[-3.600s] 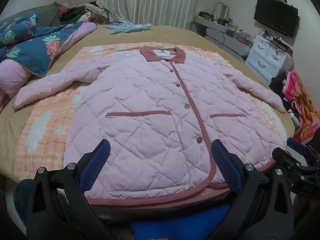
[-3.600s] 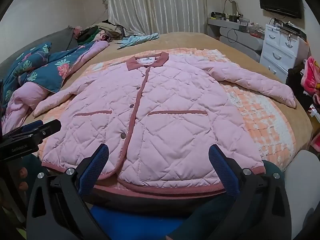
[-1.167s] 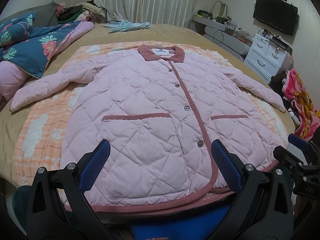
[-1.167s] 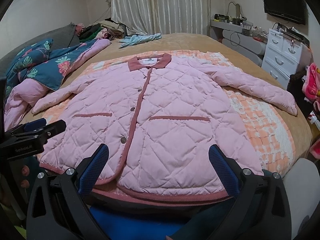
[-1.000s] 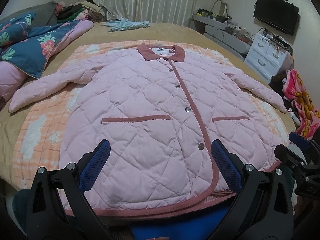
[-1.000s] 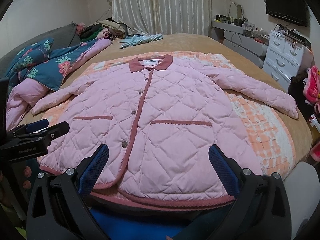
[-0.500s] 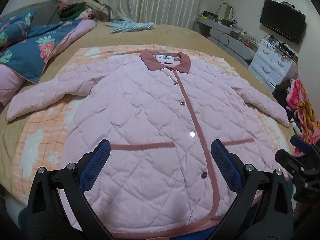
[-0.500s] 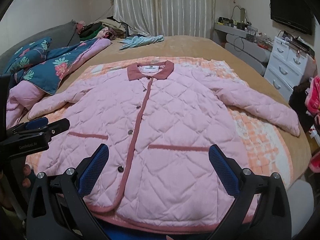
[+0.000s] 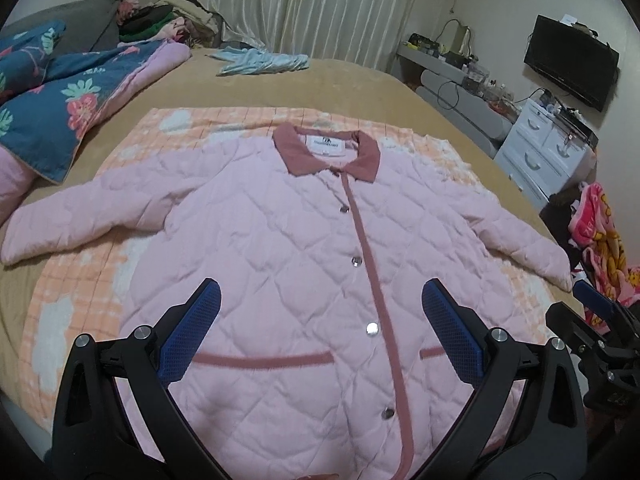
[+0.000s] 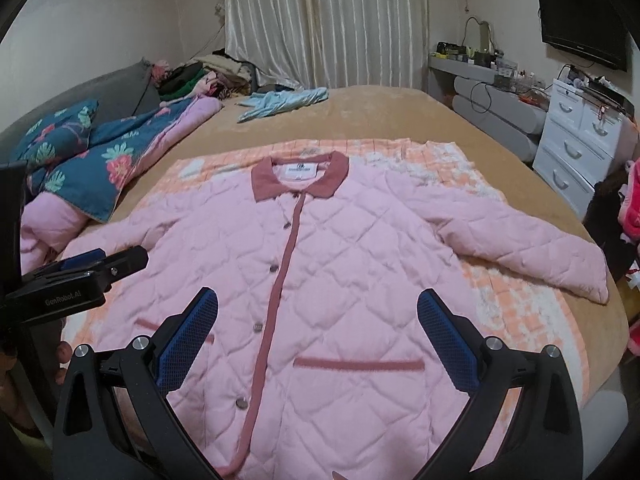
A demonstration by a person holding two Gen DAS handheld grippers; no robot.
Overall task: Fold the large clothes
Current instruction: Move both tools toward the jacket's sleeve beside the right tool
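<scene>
Our left tool [image 9: 320, 316] and our right tool [image 10: 318, 312] both have their blue fingers spread wide apart, and they hold nothing. We have lifted both tools up and pushed them forward. A moment ago they were low by the bottom edge of the pink quilted jacket [image 9: 288, 272]; now they hang above its lower half, over the pockets. The jacket has not moved. It lies flat and buttoned on the bed, collar [image 9: 326, 154] far ahead of the tools, so no fold has been made yet. We think we are going for the sleeves first.

Out to the left of the left tool, the left sleeve [image 9: 76, 220] lies stretched out. Out to the right of the right tool lies the right sleeve [image 10: 532, 248]. Both are well apart from the tools, so we must reach for them.

Under the jacket is an orange checked blanket [image 9: 68, 288] on the bed [image 10: 392, 116]. A flowery blue quilt [image 10: 92, 160] sits far left, near the left sleeve's end. A light blue cloth [image 10: 280, 102] lies far ahead. Nothing lies on the jacket, so nothing blocks us.
</scene>
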